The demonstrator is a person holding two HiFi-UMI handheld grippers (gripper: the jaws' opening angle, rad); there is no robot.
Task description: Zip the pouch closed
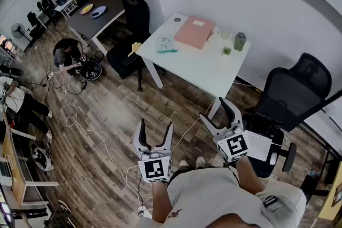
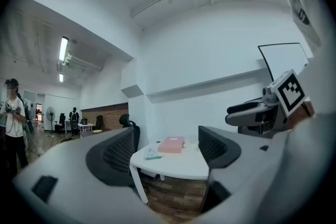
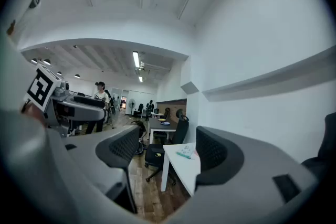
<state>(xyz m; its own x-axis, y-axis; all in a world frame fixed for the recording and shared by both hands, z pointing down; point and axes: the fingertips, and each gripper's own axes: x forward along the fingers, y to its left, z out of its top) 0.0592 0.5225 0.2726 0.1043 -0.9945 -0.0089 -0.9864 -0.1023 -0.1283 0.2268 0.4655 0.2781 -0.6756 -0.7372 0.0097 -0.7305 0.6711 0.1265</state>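
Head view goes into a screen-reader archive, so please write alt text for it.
Seen from above, a person holds the left tool and right tool, both open and empty, short of a white table on a wood floor. The table carries a pink flat case, a potted plant and a green bottle; black office chairs stand beside it.

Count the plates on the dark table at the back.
2. A yellow plate and a blue plate lie side by side on the dark table, towards its far end. None seems hidden.
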